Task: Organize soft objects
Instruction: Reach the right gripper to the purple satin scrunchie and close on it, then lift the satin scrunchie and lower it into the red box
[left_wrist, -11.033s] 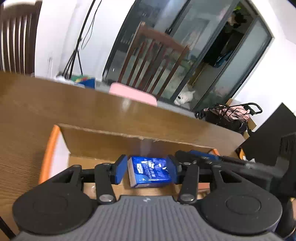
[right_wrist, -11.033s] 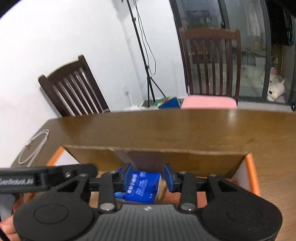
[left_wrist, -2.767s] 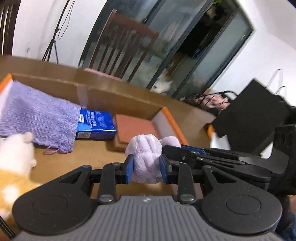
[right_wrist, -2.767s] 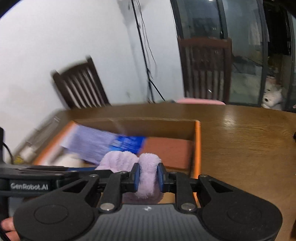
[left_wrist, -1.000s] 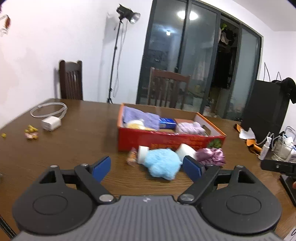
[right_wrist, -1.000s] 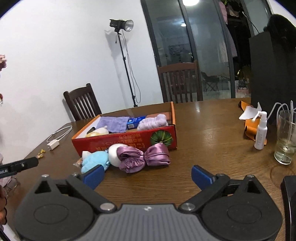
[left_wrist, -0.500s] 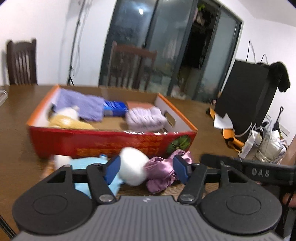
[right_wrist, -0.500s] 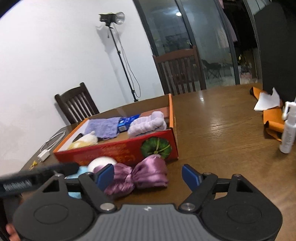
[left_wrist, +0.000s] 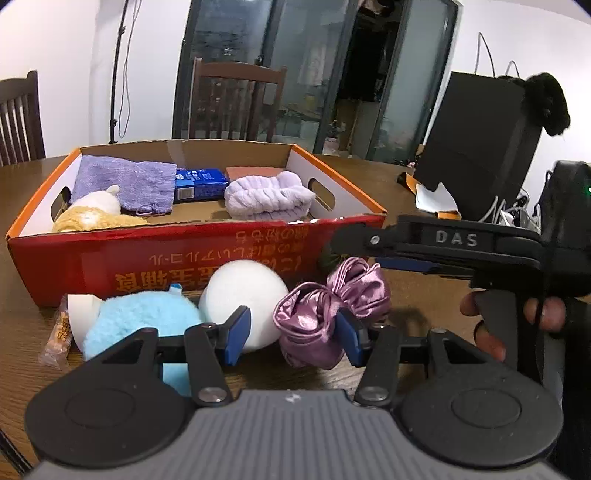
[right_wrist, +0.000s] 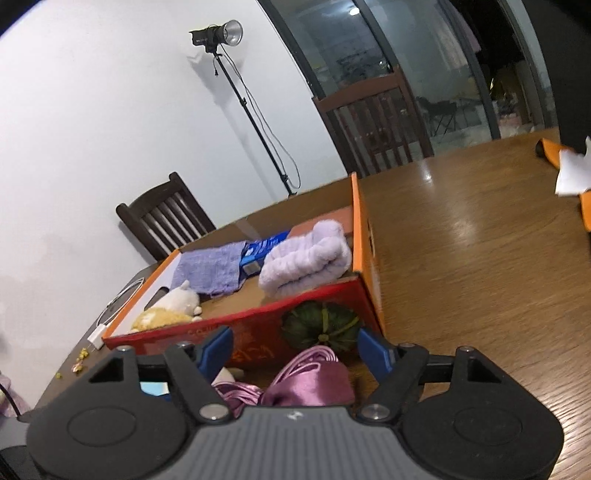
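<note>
A red cardboard box (left_wrist: 184, 254) holds a purple knit pouch (left_wrist: 125, 182), a blue tissue pack (left_wrist: 199, 182), a lilac plush roll (left_wrist: 269, 197) and a yellow-white plush toy (left_wrist: 92, 214). In front of it on the table lie a purple satin scrunchie (left_wrist: 328, 314), a white ball (left_wrist: 243, 295) and a light blue plush (left_wrist: 144, 325). My left gripper (left_wrist: 291, 334) is open, its fingers either side of the scrunchie's near end. My right gripper (right_wrist: 295, 347) is open just above the scrunchie (right_wrist: 306, 380), and comes in from the right in the left wrist view.
A small snack packet (left_wrist: 55, 339) lies at the blue plush's left. A black bag (left_wrist: 480, 144) and orange-white papers (left_wrist: 432, 195) sit at the right. Chairs (left_wrist: 229, 103) stand behind the table. A white cable and charger (right_wrist: 110, 317) lie left of the box (right_wrist: 258, 325).
Both grippers have moved in closer and lower to the purple scrunchie in front of the box. The left gripper's fingers have come a little nearer together around it.
</note>
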